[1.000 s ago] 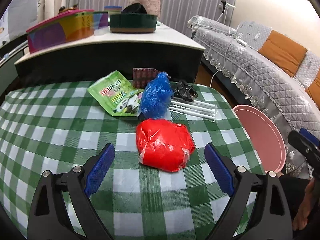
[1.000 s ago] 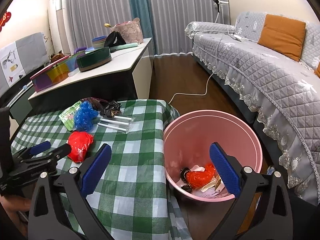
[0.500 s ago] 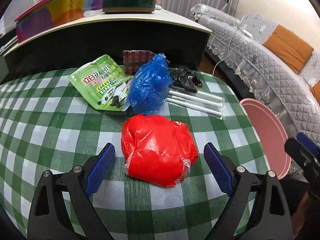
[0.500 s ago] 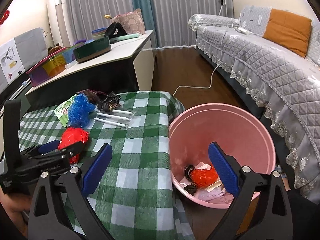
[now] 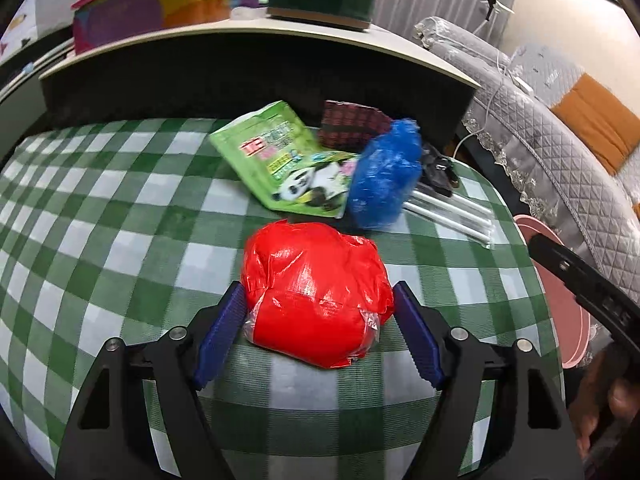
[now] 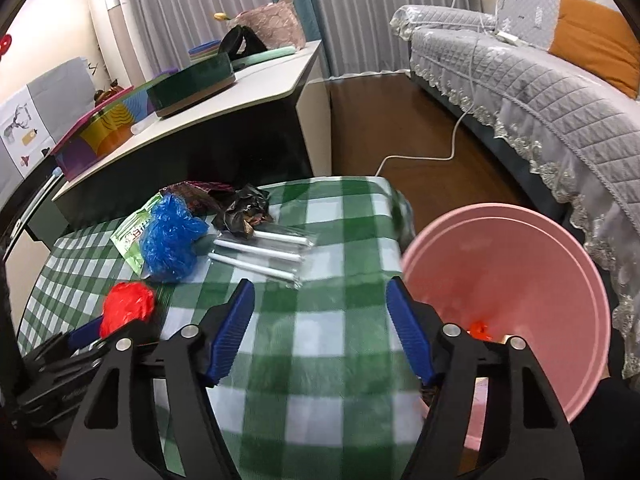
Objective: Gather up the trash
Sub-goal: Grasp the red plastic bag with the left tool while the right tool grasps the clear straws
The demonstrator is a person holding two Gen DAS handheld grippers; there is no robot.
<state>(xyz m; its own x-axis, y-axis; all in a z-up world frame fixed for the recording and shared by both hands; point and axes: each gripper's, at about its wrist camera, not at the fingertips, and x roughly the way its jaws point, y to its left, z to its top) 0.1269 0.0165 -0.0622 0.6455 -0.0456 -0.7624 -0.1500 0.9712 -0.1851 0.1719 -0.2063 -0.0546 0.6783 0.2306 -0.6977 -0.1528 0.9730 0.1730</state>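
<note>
We've got the left gripper (image 5: 318, 334) low-centre in its view w/ the red plastic bag (image 5: 316, 292) between the blue pads; jaws closing, pads right at the bag's sides, but we can't tell if they press yet. Bag sits on the green-checked tablecloth (image 5: 120, 216). Above it, centre frame: green panda wrapper (image 5: 288, 164), crumpled blue bag (image 5: 386, 174) just right of it, dark red patterned packet (image 5: 352, 126) behind, black wrapper (image 5: 438, 170) and clear pack of white sticks (image 5: 452, 212) further right.

Right gripper (image 6: 320, 330) bottom-centre of its view, jaws closing on nothing, just cloth beneath. Pink bin (image 6: 516, 280) at right, off the table edge, a bit of red trash (image 6: 478, 328) inside. Grey quilted sofa (image 6: 560, 96) upper right, orange cushion (image 6: 596, 40) on it.
</note>
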